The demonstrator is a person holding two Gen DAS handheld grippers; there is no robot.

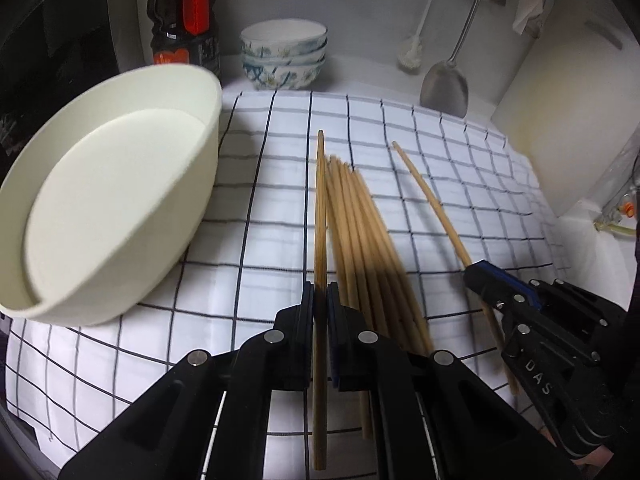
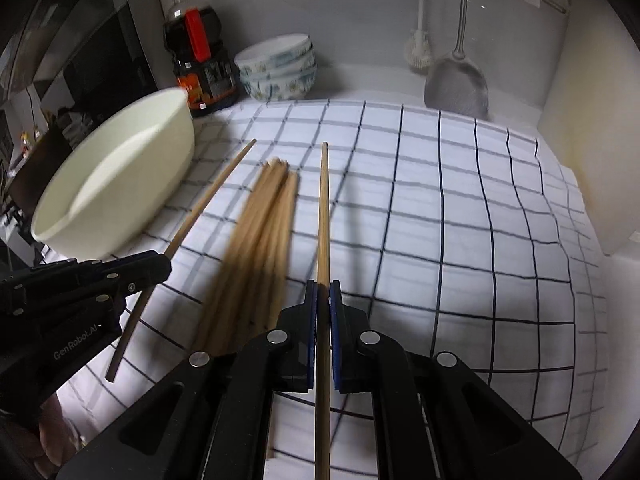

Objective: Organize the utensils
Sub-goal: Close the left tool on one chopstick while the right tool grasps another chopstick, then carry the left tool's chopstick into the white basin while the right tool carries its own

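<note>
Two grippers, one chopstick each, above a checked cloth

The left gripper is clamped on the left chopstick, and the right gripper pinches the right chopstick; each stick runs lengthwise between the pads, tip ahead, tail trailing below. Gripped along so thin a line, either could pivot or slide out if tilted. Just beyond, the pile lies loose on the cloth; the tub sits further left, near the bowls
</note>
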